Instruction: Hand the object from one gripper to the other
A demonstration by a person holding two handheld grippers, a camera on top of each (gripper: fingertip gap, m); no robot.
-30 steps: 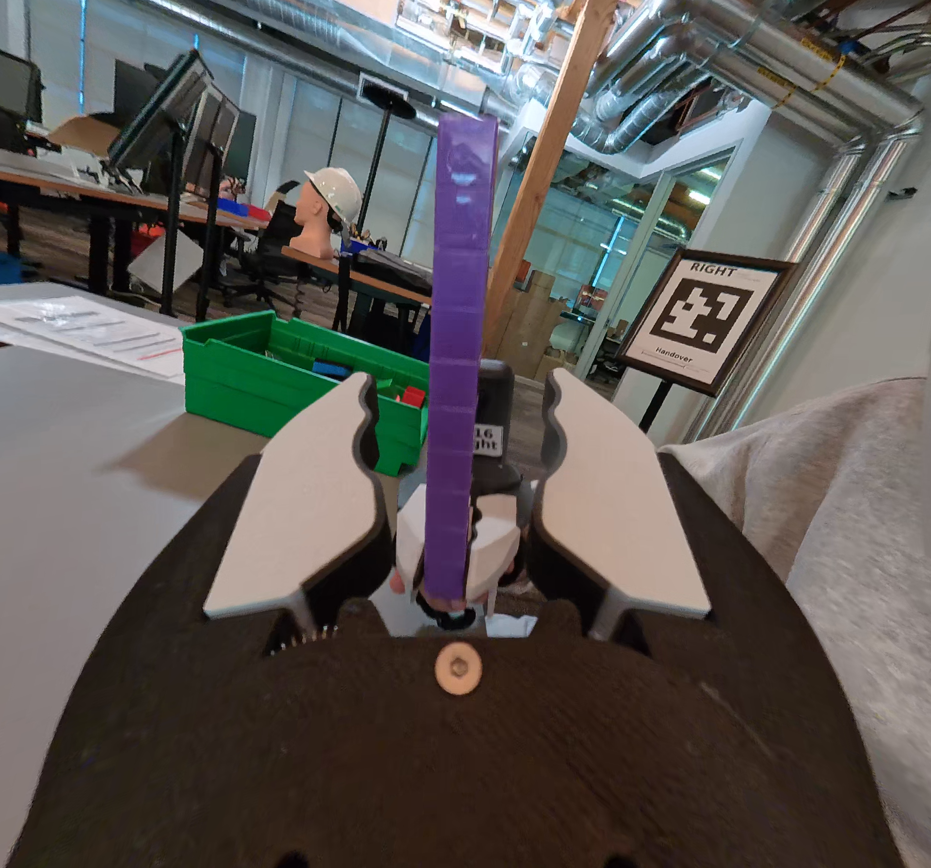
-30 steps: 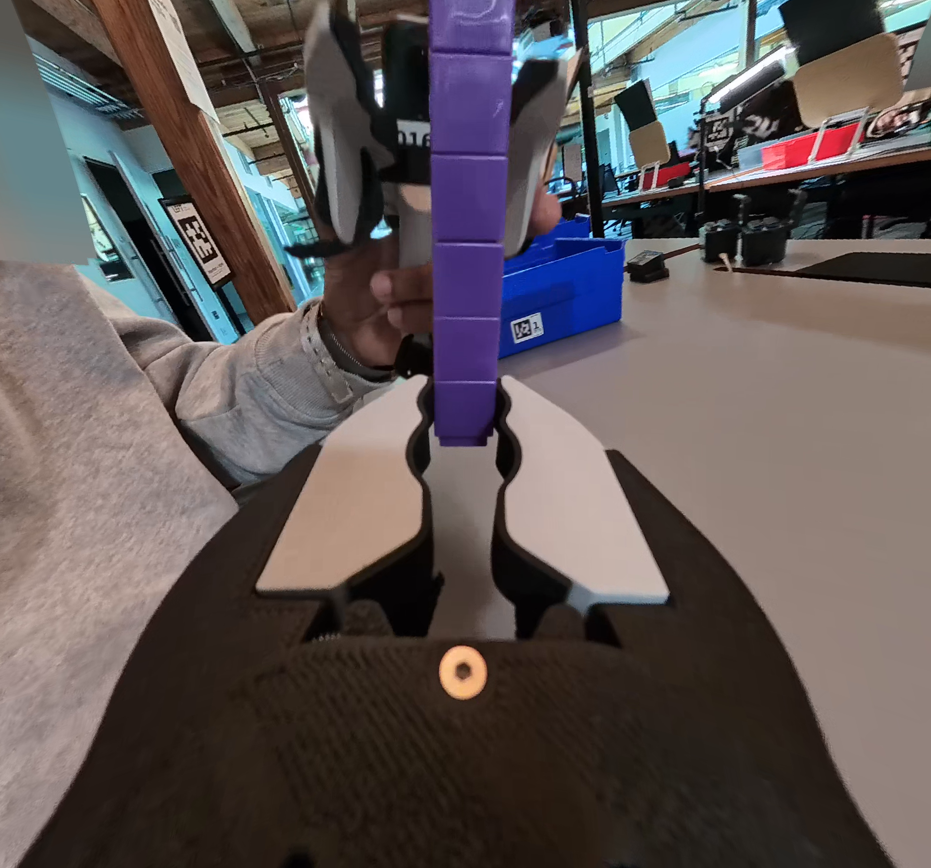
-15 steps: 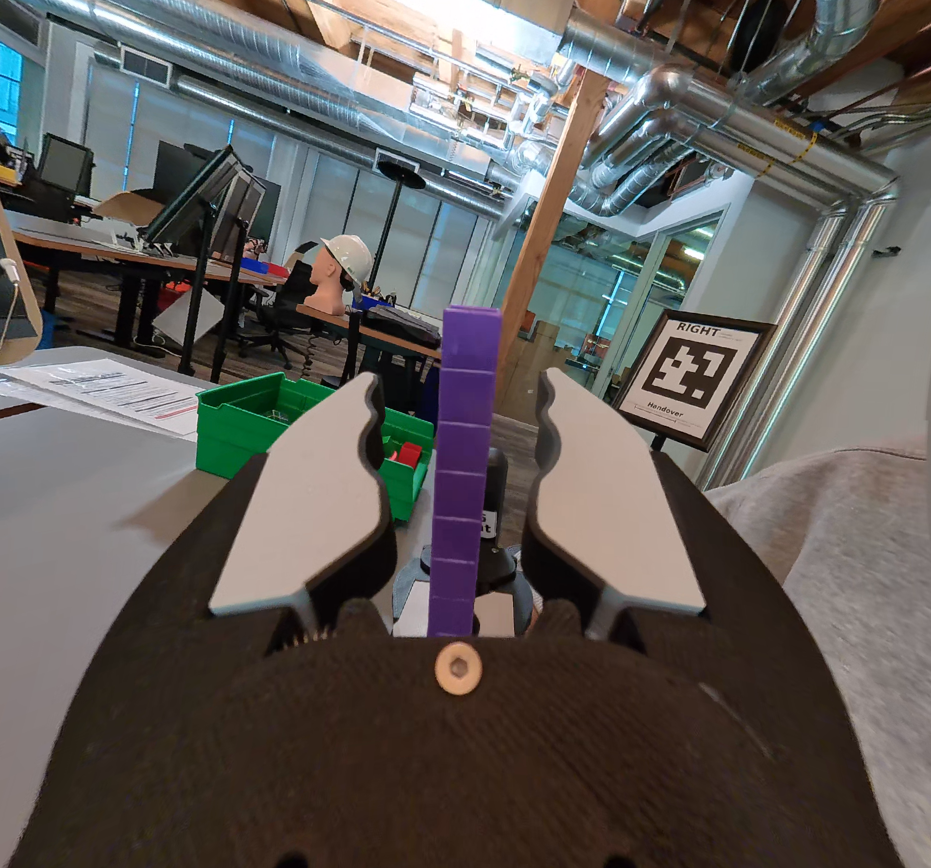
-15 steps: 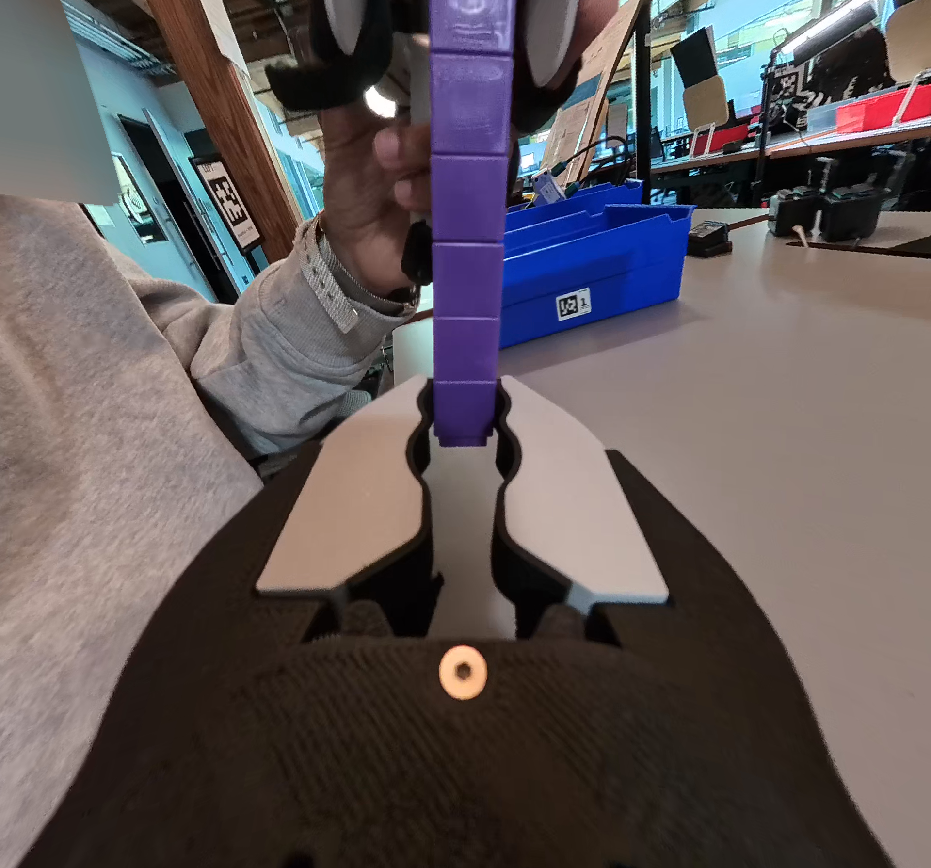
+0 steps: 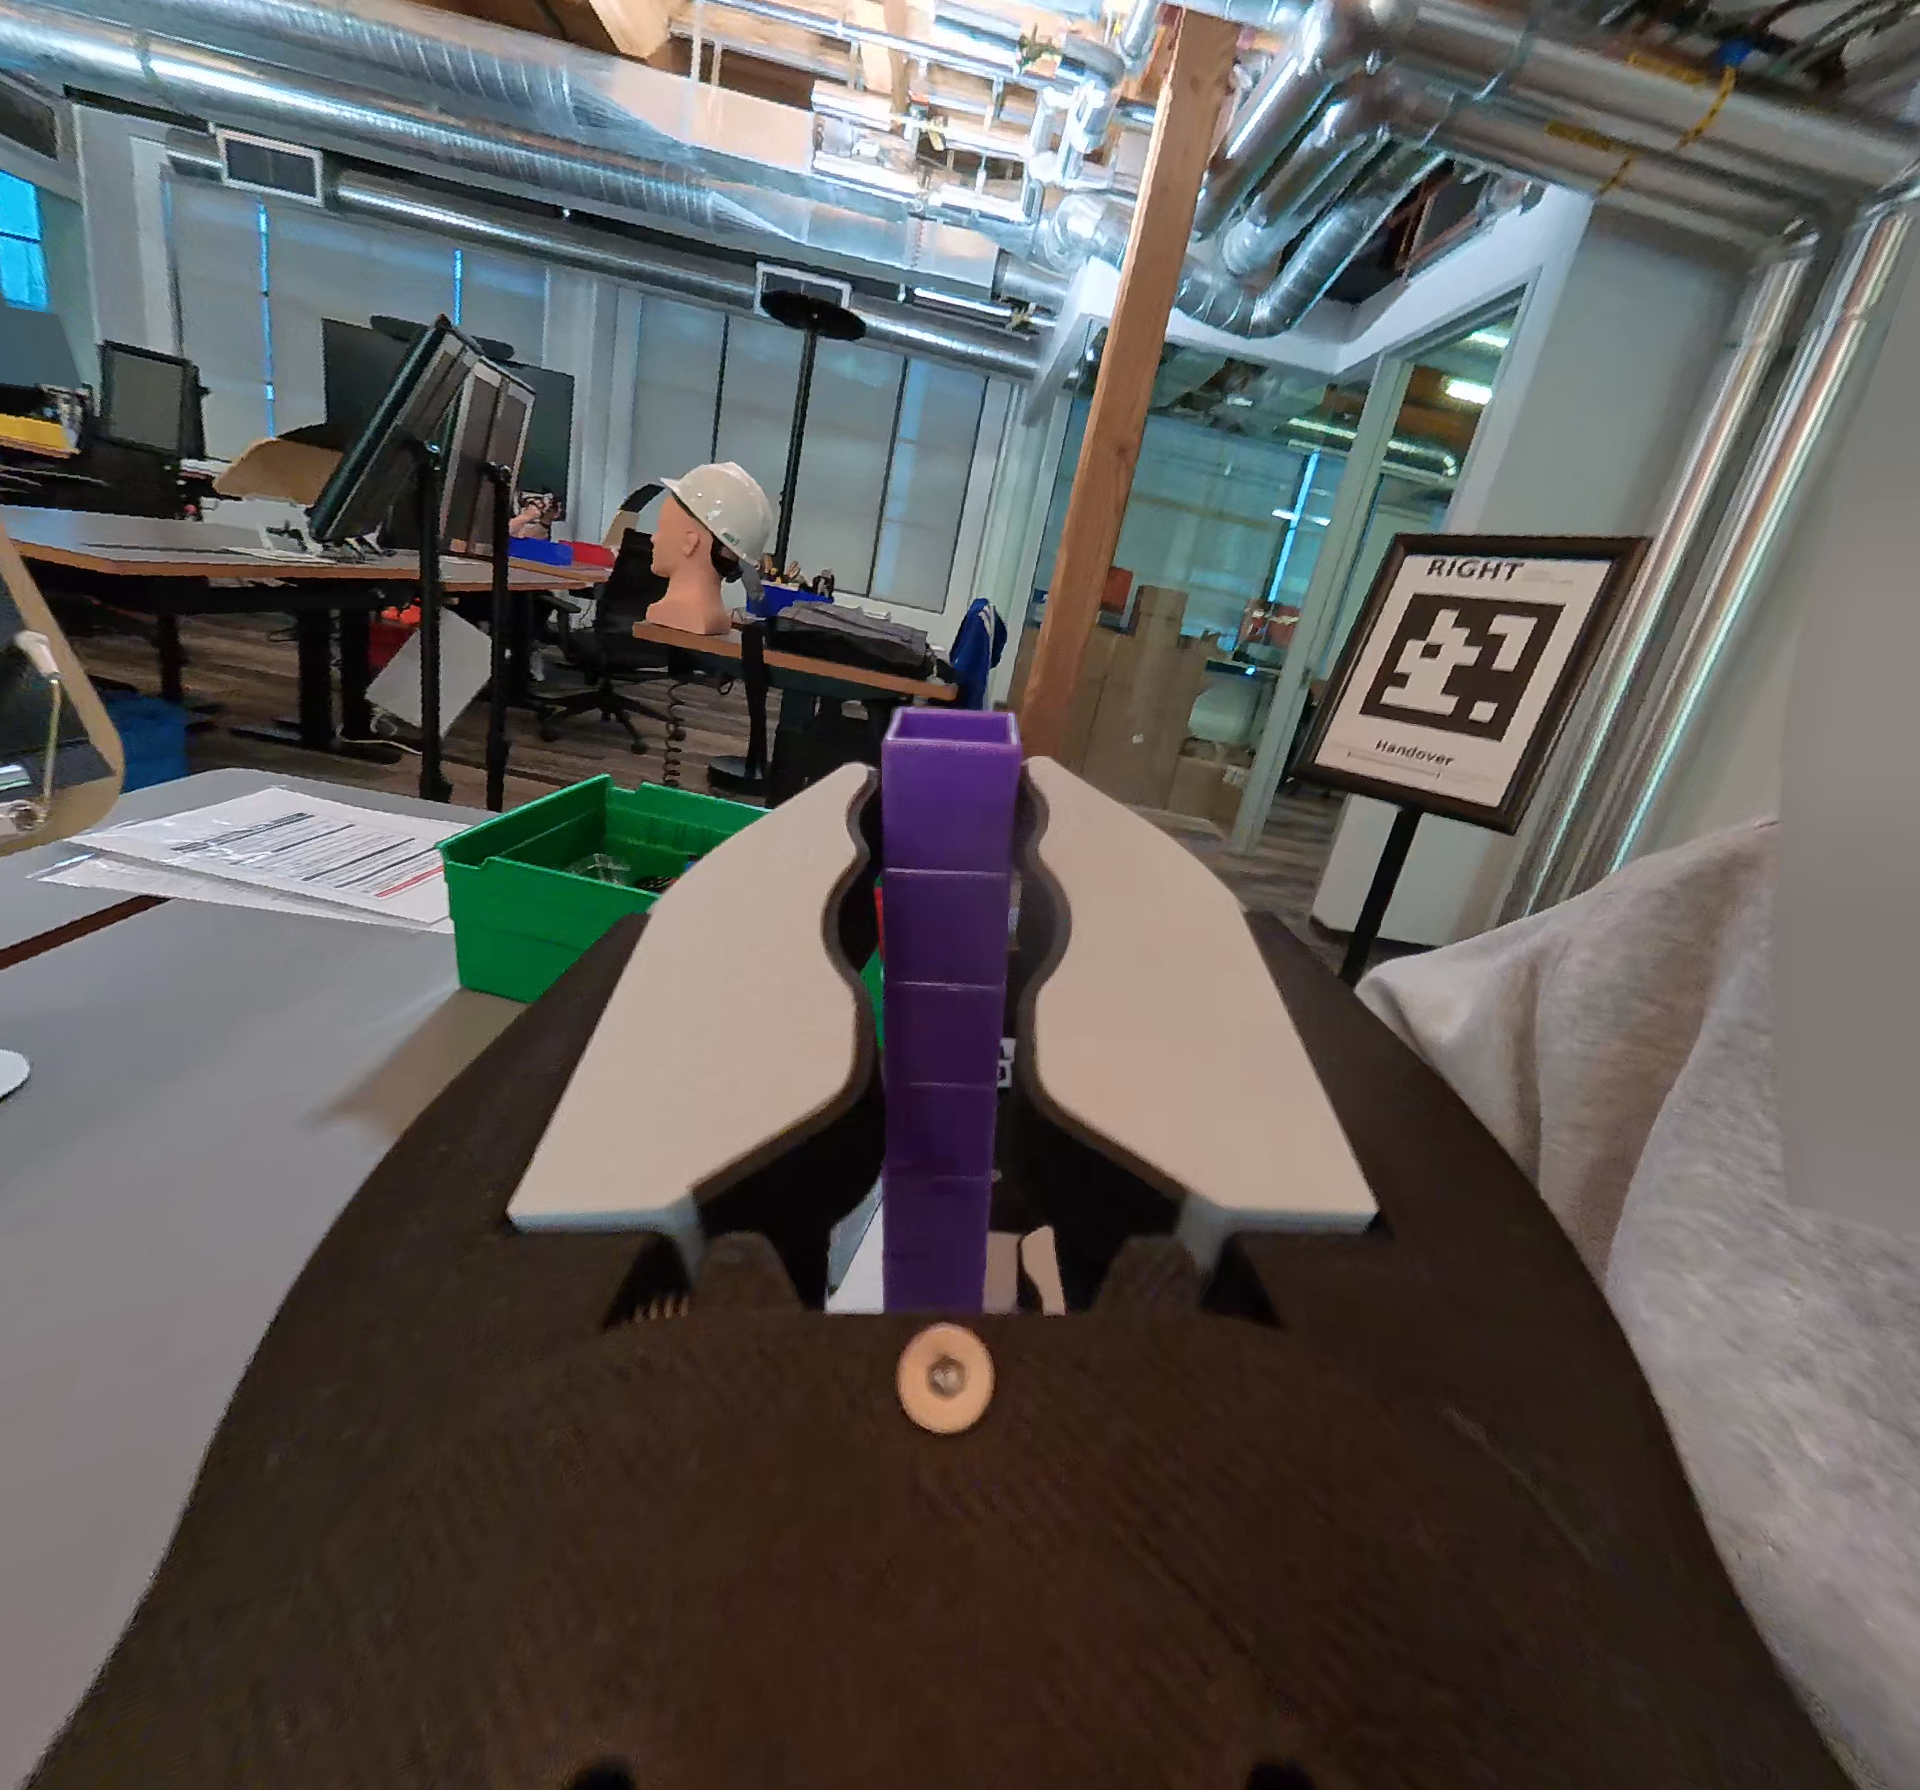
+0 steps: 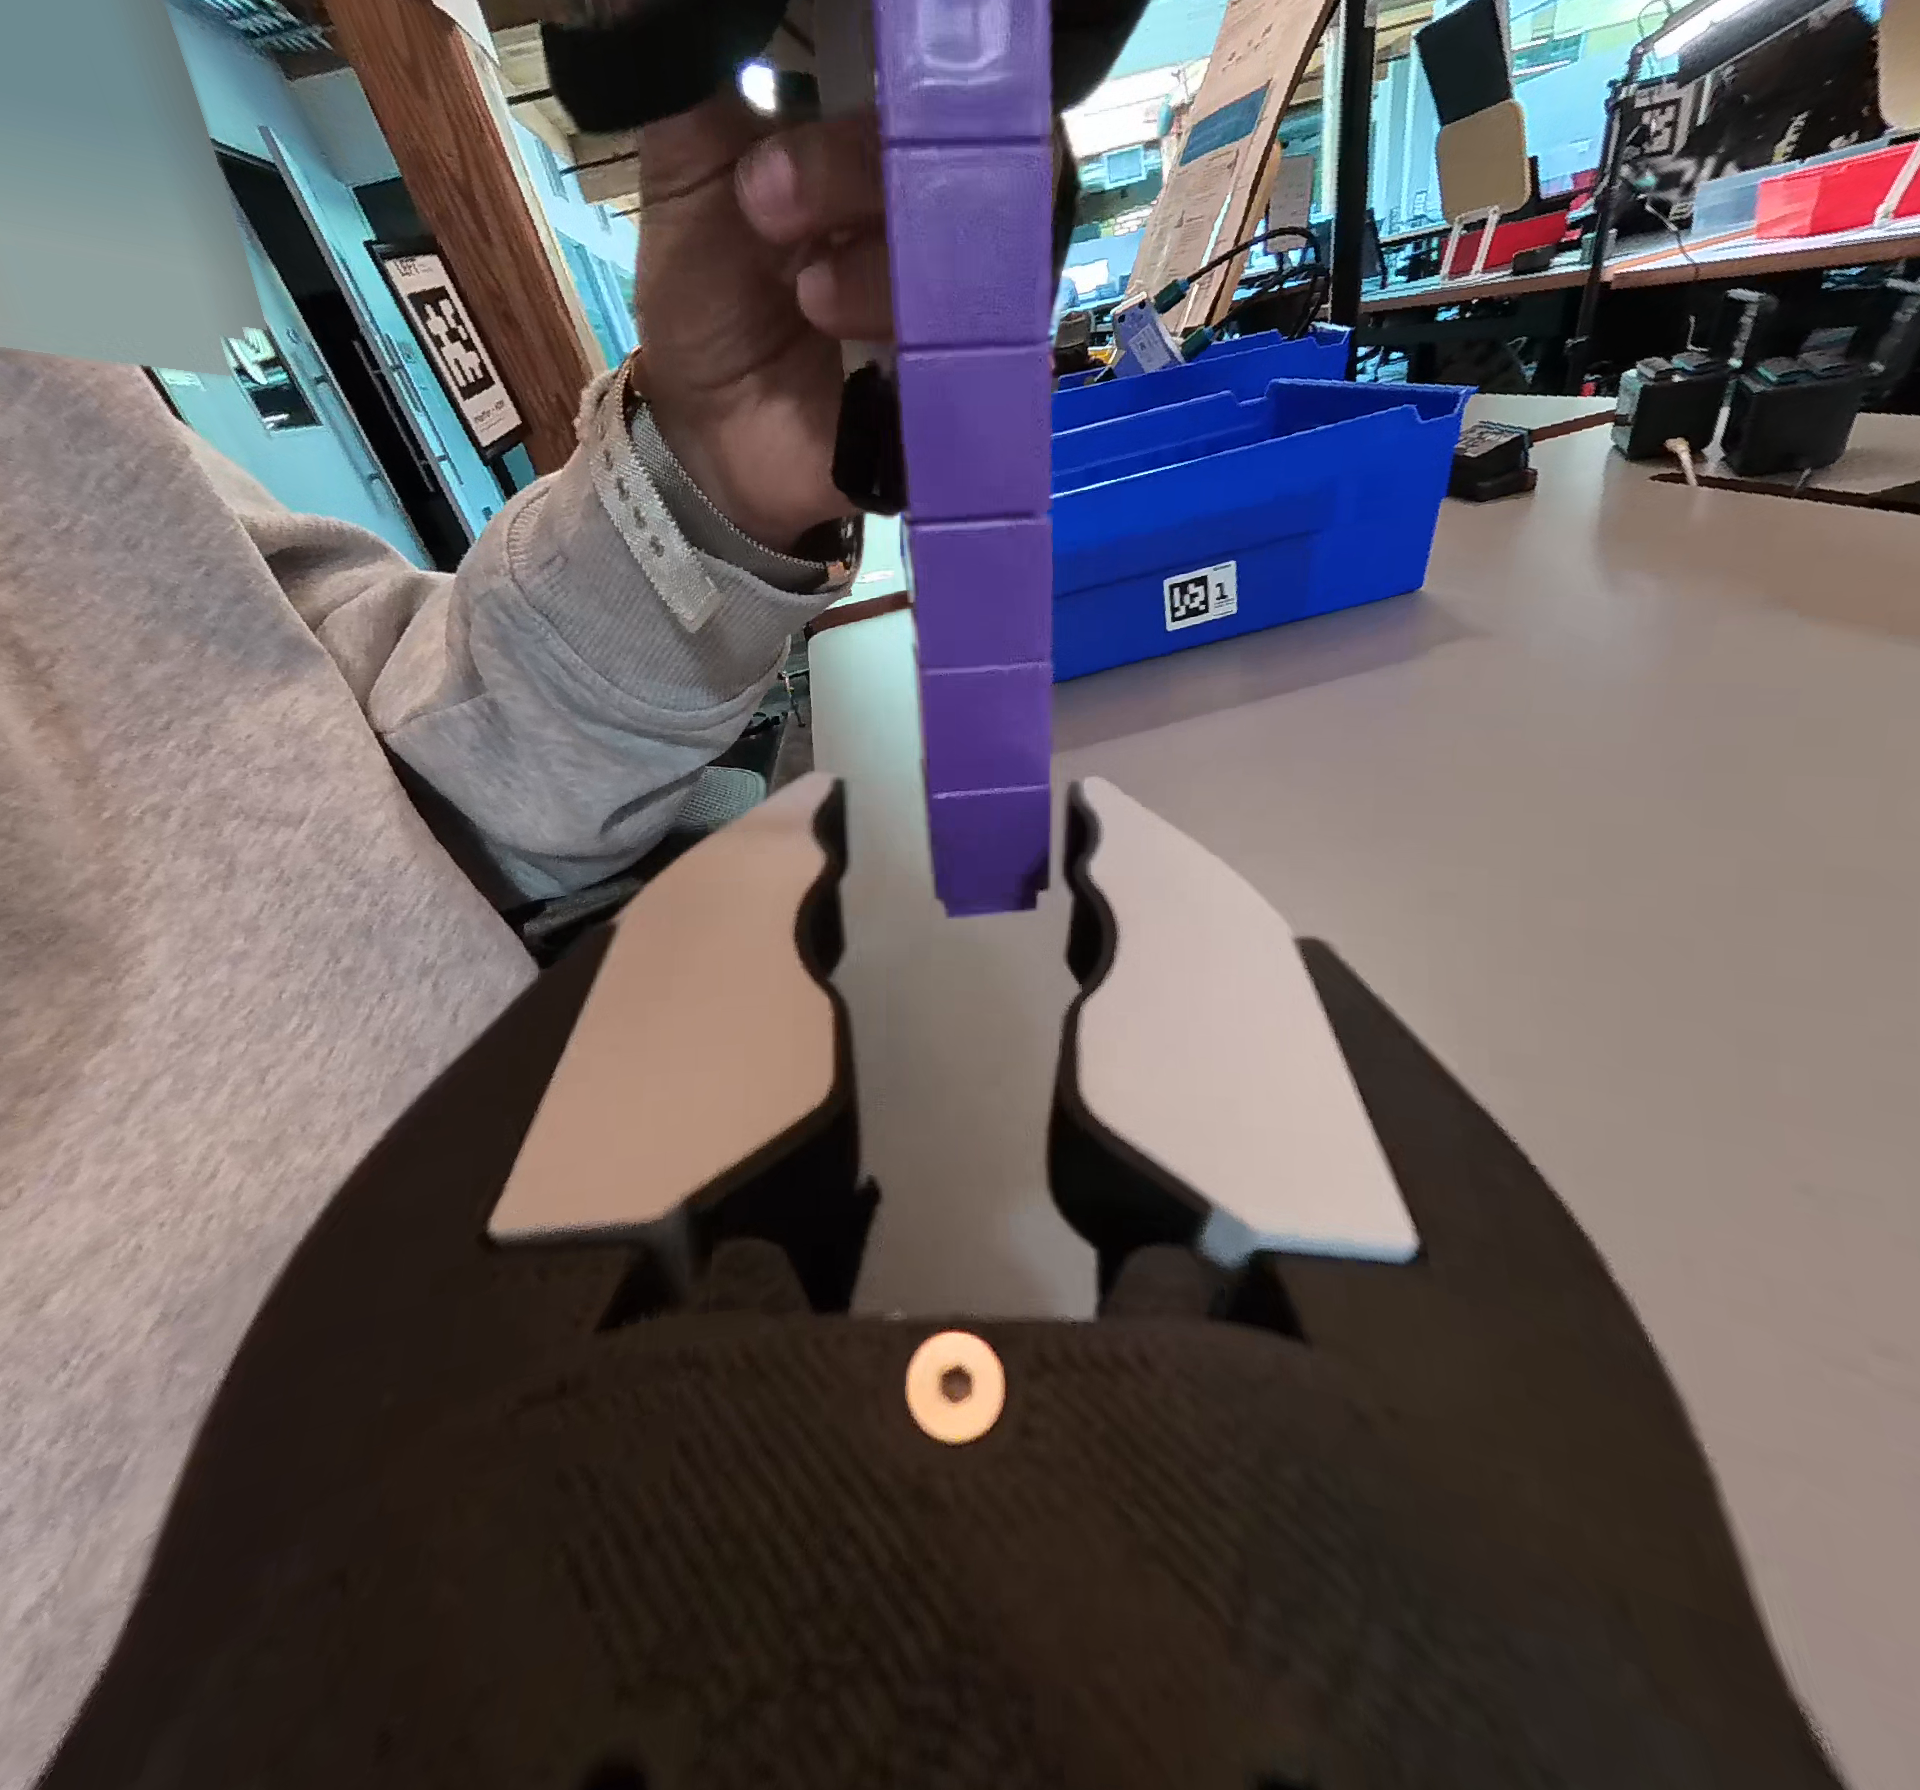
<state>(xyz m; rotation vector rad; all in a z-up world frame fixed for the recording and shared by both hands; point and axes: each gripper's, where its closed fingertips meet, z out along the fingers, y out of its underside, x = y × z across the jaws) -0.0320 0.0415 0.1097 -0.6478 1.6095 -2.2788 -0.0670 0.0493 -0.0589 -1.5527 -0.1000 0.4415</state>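
Left tool (image 5: pixel 948 810) is clenched on the purple block stick (image 5: pixel 945 992) — fingers pressed to both sides near its hollow top end, five segments showing between them. Only the right wrist view shows the other end: right tool (image 6: pixel 956 841) is released, gaps on both sides of the stick's (image 6: pixel 971 452) bottom segment, six segments countable there. That view also shows the hand (image 6: pixel 748 286) gripping the left tool up top. One green bin (image 5: pixel 540 883) on the surface (image 5: pixel 156 1117) in the left view; blue bins (image 6: pixel 1247 504), one labelled, in the right.
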